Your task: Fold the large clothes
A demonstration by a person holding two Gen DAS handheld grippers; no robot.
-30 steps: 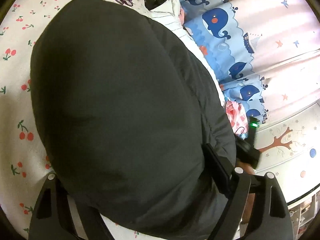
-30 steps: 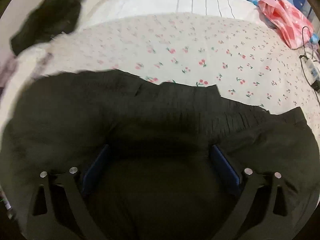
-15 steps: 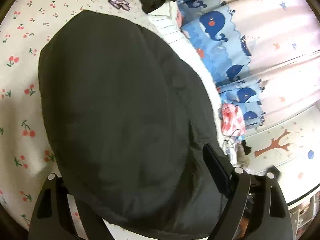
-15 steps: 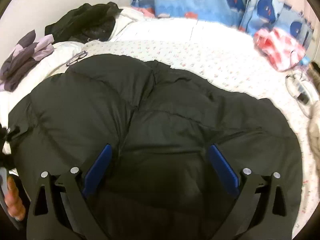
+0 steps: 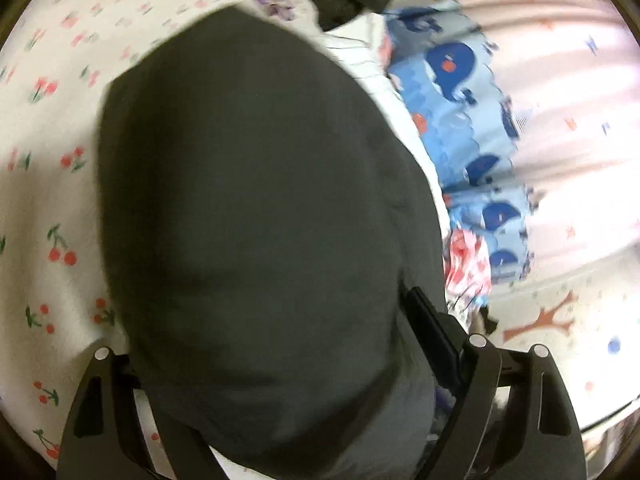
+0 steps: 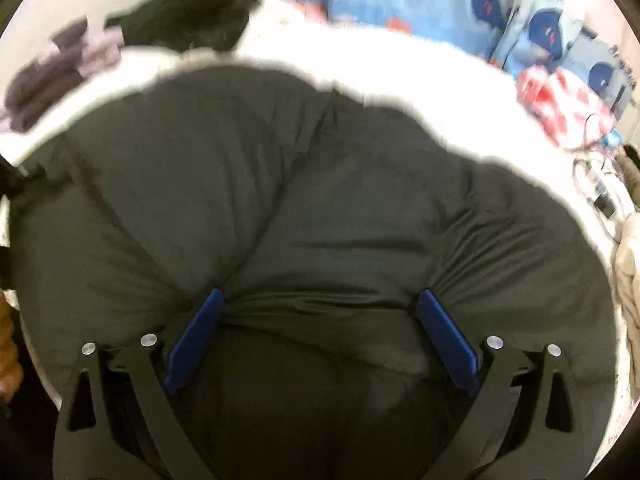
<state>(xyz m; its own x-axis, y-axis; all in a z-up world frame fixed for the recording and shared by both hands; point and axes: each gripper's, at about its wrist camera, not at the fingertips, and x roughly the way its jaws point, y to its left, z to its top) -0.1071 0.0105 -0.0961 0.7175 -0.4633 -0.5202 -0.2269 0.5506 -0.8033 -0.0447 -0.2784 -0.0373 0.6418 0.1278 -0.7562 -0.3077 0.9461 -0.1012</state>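
Both jaws stand wide: the right hand-held gripper (image 6: 320, 332) straddles bunched fabric, and so does the left hand-held gripper (image 5: 276, 360). From each, the dark padded jacket (image 6: 320, 200) spreads toward twelve o'clock over the cherry-print bed (image 5: 52, 200), lying equally near both.

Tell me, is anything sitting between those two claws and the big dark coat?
Nothing visible. The dark coat already fills the gap between the right gripper's blue pads, and it bulges over the left gripper too.
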